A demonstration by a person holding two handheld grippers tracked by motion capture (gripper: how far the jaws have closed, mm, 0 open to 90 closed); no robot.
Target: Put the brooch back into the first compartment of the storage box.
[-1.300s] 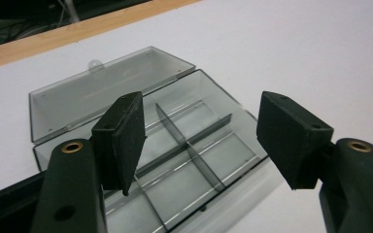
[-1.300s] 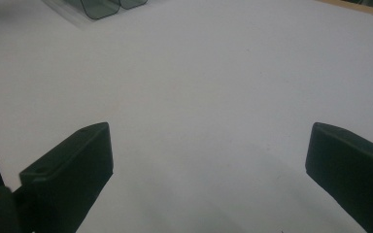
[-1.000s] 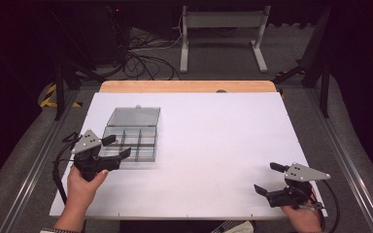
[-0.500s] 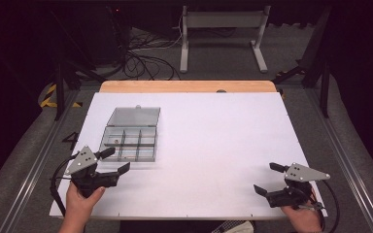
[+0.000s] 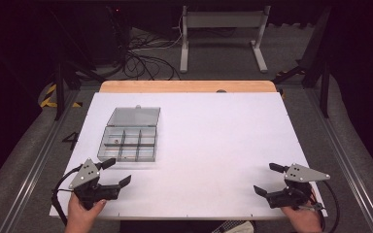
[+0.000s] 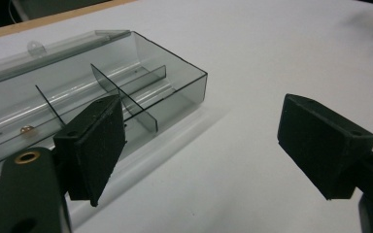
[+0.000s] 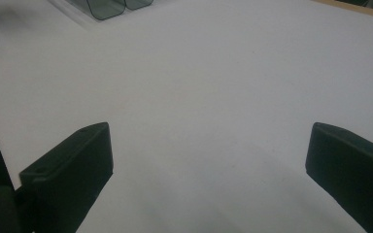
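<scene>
Two grippers sit low in the high view, and neither holds anything: the left gripper (image 5: 115,173) is at the lower left of the frame, its jaws spread wide with nothing between them (they have just been opening further), and the right gripper (image 5: 271,178) is at the lower right, jaws likewise parted over bare white table (image 5: 213,145). The thing in hand is the clear compartment box (image 5: 128,143), which lies left of centre in the high view, just above the left gripper and apart from it; its lid (image 5: 135,116) is folded back flat toward the top of the frame, so the box stands open. In the left gripper view the box fills the upper left, its dividers upright and its near corner just beyond the left jaw, not touching it. One small brass-coloured piece (image 6: 27,129) rests in a compartment at the left edge of that view; what it is I cannot make out, and the other compartments look empty. Judging from this, the opening of the box is done and the left gripper looks to have let go and drawn clear of it, with both hands parked near the bottom edge of the table. No loose parts lie on the white surface, so if anything is left it would be closing the lid, and nothing yet reaches for it.
</scene>
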